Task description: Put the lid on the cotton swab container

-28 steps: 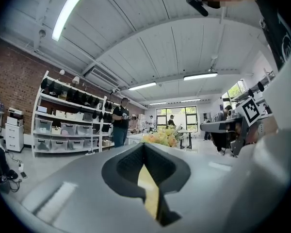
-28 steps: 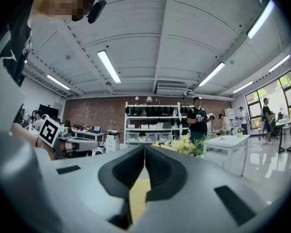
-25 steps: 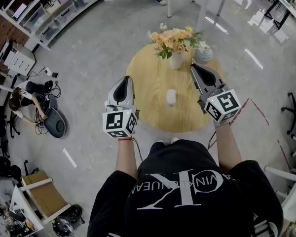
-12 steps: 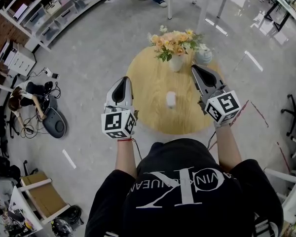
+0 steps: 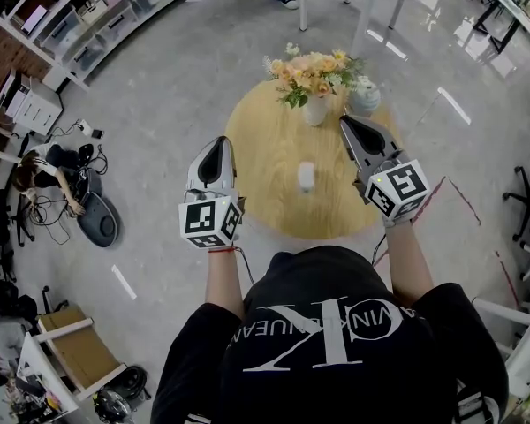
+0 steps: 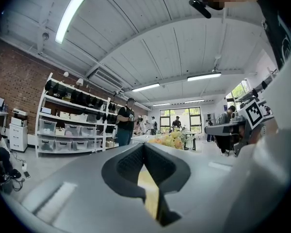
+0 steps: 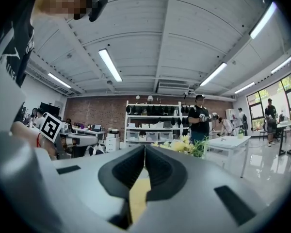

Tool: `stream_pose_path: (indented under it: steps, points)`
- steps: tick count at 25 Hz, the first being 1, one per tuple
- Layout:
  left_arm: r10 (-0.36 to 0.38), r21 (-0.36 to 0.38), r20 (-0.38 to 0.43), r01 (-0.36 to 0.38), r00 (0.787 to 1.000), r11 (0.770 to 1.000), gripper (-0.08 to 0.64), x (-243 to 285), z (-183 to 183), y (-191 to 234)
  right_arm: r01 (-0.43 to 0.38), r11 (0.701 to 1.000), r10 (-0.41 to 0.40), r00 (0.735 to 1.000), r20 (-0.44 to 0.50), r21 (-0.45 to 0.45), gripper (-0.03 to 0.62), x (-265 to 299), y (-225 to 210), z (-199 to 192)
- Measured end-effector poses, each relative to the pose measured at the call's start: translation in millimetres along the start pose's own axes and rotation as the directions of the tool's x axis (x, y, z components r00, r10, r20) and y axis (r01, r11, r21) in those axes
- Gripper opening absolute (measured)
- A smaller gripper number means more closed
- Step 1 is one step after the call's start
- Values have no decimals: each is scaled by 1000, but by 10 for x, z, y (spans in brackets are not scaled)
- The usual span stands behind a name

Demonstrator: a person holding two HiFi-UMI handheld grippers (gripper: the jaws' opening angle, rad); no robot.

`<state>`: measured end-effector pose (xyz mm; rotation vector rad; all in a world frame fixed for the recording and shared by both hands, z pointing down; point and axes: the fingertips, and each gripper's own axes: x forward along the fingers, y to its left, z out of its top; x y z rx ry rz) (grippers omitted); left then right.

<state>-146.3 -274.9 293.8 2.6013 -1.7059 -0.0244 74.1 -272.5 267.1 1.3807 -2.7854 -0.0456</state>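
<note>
Only one small container, both grippers clenched on nothing

Both the left gripper (image 5: pixel 221 142) and the right gripper (image 5: pixel 345 121) are held level with jaws pressed together, empty. One cotton swab container (image 5: pixel 306 175), small and white, stands on the round table (image 5: pixel 265 148) ahead of and between the fingertips, well apart from both. No separate lid shows, and whether one is already on it is too small to tell. One vase of flowers (image 5: pixel 315 109) and one pale pot (image 5: pixel 364 98) stand beyond. The container looks light, so an off-centre nudge could tip it.
</note>
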Motion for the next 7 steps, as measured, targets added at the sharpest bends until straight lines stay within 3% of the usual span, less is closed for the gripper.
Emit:
stream_pose_path:
  steps: [7]
  points:
    - [7, -3, -5, -7, 1000, 1000, 11, -21, -16, 36, 4, 1000, -4, 1000, -12, 5, 17, -5, 9, -24]
